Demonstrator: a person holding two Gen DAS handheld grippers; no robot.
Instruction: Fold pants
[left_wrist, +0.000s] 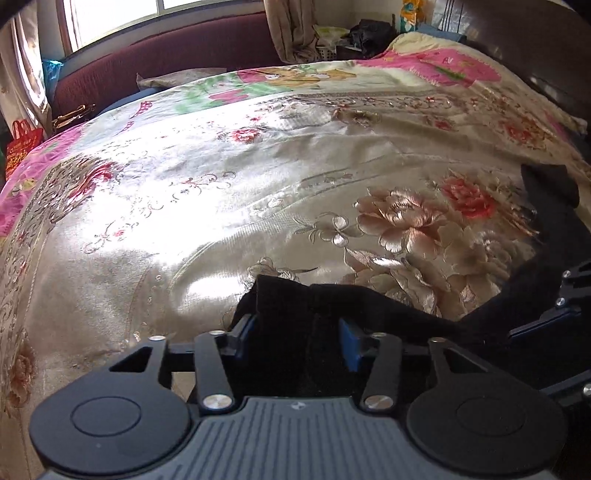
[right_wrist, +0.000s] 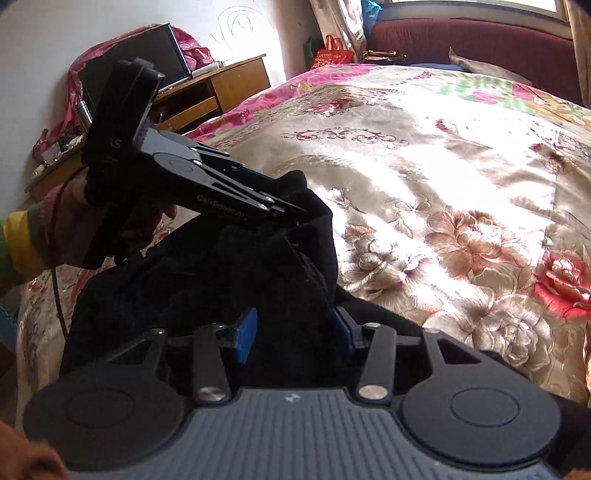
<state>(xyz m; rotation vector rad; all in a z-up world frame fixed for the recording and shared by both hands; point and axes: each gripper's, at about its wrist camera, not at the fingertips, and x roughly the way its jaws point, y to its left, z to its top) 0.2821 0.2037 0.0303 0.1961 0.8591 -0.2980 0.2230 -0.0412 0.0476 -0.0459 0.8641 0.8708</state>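
Nearest me, my left gripper (left_wrist: 299, 332) and right gripper (right_wrist: 295, 328) each sit partly open with the black pants (right_wrist: 207, 280) bunched between the blue pads (right_wrist: 246, 334), though the dark cloth hides whether they pinch it. The pants lie heaped at the near edge of the floral bedspread (left_wrist: 258, 192), their far end cut off from view. Beyond stand a maroon headboard (left_wrist: 166, 62) and wooden nightstand (right_wrist: 221, 92).
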